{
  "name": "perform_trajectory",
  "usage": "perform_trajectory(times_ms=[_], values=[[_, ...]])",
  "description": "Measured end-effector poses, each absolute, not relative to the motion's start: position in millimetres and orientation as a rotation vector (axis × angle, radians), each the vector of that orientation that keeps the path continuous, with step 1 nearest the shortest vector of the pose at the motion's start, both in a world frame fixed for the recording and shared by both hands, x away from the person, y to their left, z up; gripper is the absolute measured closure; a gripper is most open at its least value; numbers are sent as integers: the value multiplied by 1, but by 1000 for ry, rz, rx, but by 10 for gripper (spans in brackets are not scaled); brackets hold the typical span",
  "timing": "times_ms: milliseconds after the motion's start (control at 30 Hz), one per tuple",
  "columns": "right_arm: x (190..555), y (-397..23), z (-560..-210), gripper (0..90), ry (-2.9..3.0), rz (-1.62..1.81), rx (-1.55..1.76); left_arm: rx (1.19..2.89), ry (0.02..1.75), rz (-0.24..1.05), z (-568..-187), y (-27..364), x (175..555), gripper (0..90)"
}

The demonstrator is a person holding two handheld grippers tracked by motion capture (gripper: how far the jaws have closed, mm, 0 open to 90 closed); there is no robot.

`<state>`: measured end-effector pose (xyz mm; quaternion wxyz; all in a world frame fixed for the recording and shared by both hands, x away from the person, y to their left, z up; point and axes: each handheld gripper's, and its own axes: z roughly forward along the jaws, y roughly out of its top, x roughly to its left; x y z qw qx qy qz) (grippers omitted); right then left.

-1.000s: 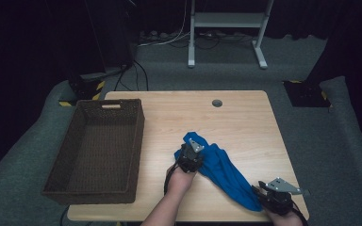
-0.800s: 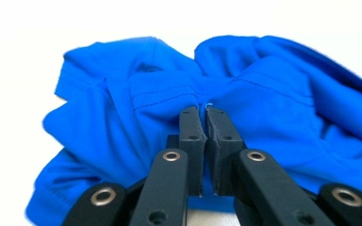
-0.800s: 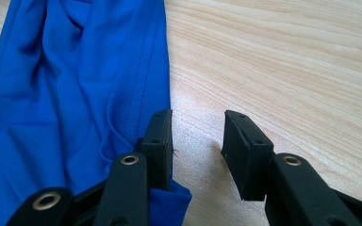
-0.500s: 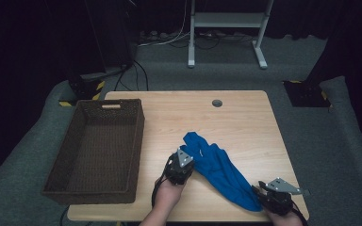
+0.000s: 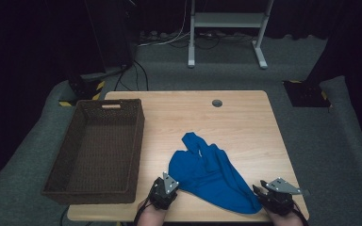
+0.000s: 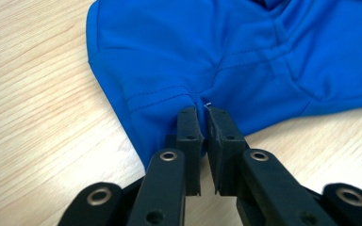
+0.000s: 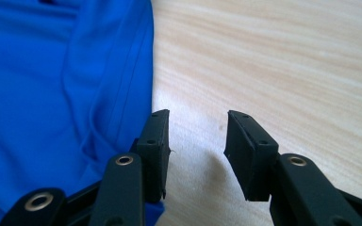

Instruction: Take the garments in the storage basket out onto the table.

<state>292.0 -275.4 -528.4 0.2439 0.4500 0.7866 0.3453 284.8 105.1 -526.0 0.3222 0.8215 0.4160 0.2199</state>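
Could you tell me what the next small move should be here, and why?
Probably close the right gripper on the cloth. Its jaws stand open over bare table, with the cloth's edge just beside one jaw, while the left gripper is already shut on the cloth's near edge.

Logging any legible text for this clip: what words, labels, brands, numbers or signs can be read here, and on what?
None: no readable text on the blue garment, the wicker basket, the wooden table or either set of tongs.
Yellow-and-black hazard tape on the floor is a striped marking, no words.
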Motion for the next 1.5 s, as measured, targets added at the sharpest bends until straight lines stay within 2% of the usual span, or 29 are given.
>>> perform_trajectory(times_ms=[333, 500, 633, 767, 1000, 1067, 1200, 1333, 1500], values=[[304, -248, -512, 586, 2199, 905, 1159, 2150, 1084, 589, -533, 110, 285, 751], [319, -225, -503, 580, 2219, 897, 1117, 2082, 1073, 574, -539, 112, 286, 590], [337, -206, -501, 613, 2245, 874, 1112, 2090, 1032, 594, -540, 109, 285, 591], [357, -189, -503, 640, 2261, 821, 1110, 2096, 1017, 583, -540, 109, 285, 635], [382, -180, -513, 712, 2298, 734, 1145, 2092, 1020, 565, -540, 110, 286, 659], [387, -181, -518, 739, 2309, 713, 1174, 2090, 1021, 564, -540, 111, 286, 662], [387, -184, -520, 857, 2310, 712, 1186, 2088, 1023, 564, -540, 111, 286, 662], [385, -194, -519, 871, 2291, 688, 1180, 2084, 1030, 557, -540, 111, 287, 663], [379, -229, -516, 872, 2232, 676, 1238, 2080, 1036, 551, -540, 112, 287, 673]])
